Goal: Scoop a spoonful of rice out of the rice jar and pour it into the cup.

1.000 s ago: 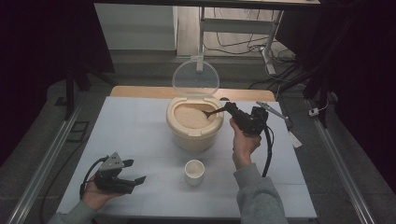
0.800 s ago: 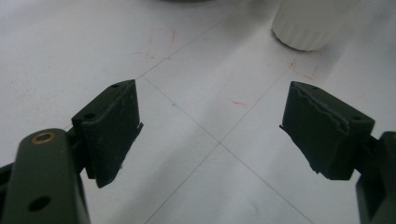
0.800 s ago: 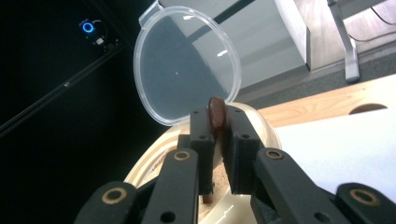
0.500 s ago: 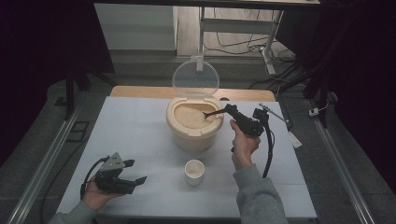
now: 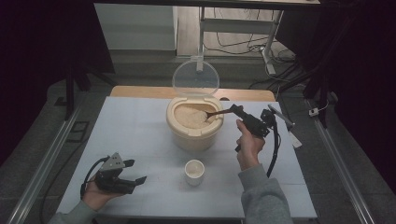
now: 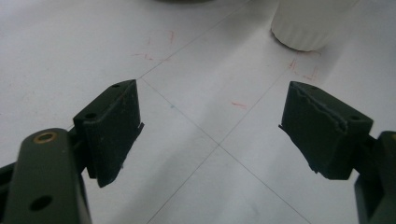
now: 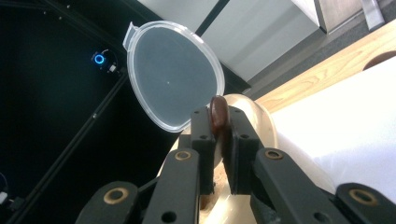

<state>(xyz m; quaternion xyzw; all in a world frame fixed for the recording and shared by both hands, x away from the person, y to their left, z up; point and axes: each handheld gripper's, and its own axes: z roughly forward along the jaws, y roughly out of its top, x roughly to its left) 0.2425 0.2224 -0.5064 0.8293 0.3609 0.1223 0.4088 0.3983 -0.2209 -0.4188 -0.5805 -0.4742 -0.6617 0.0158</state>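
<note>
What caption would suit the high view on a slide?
Right gripper dips a spoon into the open rice bin; a cup waits in front, left gripper resting open.

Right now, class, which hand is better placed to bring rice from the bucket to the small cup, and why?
The right. Its gripper is already shut on the spoon, which reaches into the rice bucket. The left gripper rests open on the table, holding nothing, short of the cup.

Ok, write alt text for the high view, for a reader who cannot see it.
A person's right gripper holds a brown spoon dipped into an open beige container of rice on a white table. A small white cup stands in front of it, and the left gripper rests open at the near left.
</note>
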